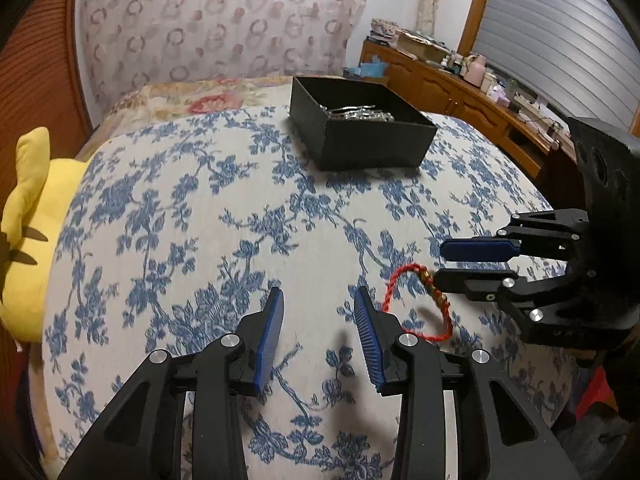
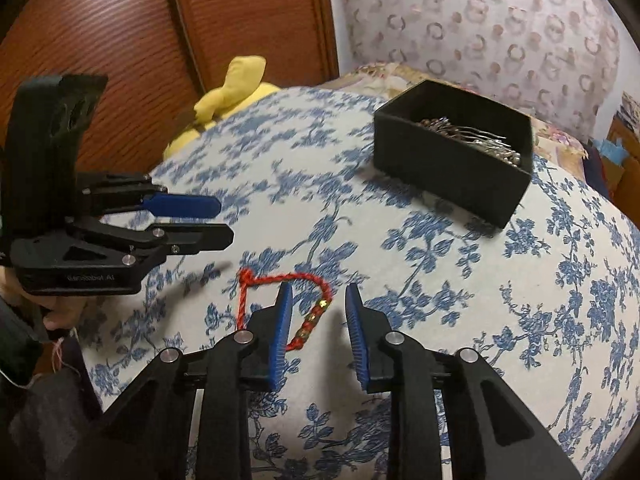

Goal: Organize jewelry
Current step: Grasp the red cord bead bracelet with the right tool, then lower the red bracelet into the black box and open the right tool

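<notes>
Your right gripper [image 2: 316, 304] hangs wide open over the red bracelet [image 2: 316, 318] on the bedspread [image 2: 440, 300], left gripper [image 1: 318, 308] equally wide alongside. Pickup looks next: straddle the beaded stretch, close, then carry to the black box [image 2: 452, 176].

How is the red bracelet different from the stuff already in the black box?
The bracelet is red braided cord with gold beads; the pieces in the box are silvery metal, some with thin prongs. The bracelet lies loose on the floral cloth near both grippers; the metal pieces sit heaped inside the box. Both look like jewelry.
</notes>
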The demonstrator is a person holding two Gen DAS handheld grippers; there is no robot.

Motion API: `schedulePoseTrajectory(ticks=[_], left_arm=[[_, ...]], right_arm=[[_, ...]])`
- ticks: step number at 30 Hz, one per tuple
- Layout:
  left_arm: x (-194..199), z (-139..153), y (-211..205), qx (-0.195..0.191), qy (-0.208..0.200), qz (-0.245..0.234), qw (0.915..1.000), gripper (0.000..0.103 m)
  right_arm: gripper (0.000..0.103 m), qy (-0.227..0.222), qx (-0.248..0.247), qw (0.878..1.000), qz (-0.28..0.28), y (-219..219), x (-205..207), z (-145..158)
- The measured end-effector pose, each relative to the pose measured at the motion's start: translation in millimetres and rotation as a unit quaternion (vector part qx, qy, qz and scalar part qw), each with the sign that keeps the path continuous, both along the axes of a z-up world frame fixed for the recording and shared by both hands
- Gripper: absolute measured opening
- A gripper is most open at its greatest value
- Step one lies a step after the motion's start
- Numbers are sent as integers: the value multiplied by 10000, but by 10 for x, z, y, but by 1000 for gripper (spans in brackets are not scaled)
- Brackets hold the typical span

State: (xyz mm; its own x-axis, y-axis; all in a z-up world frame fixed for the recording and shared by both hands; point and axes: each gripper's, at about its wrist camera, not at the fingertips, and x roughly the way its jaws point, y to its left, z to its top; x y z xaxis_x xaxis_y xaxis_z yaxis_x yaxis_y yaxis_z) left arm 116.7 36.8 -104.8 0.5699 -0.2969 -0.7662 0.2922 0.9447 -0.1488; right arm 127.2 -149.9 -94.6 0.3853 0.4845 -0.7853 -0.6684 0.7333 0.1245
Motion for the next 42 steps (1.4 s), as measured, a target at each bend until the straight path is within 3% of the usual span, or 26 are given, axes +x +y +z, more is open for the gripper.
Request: schedulePoseTrajectory(ticks=[4,9,21,26,28,38,42], left_arm=[[-34,-17,-49,14,-4,-78,10000,38],[-5,-38,-96,30,18,-102,9999,39],[210,45,-182,22,-78,-47,10000,57],[391,128,-245,5,-198,18,9998,71],[488,177,-265,2,-294,122,9995,82],[842,348,-263,-131,-650,451,9968,91],[932,374,-241,-191,-768,557,9953,92]], right_arm=[[26,-37,-265,9996,12,60,-32,-71],[8,-91,-364,9993,9,62,-31,-118],[8,-226,-26,9996,-154,-151,140,52],[8,-401,78,9987,-290,-294,295,186],[8,-462,142,9982,-361,-356,385,250],[8,-899,346,9928,-709,-531,1010,599],[8,-977,309,9915,-807,-454,1275,604]])
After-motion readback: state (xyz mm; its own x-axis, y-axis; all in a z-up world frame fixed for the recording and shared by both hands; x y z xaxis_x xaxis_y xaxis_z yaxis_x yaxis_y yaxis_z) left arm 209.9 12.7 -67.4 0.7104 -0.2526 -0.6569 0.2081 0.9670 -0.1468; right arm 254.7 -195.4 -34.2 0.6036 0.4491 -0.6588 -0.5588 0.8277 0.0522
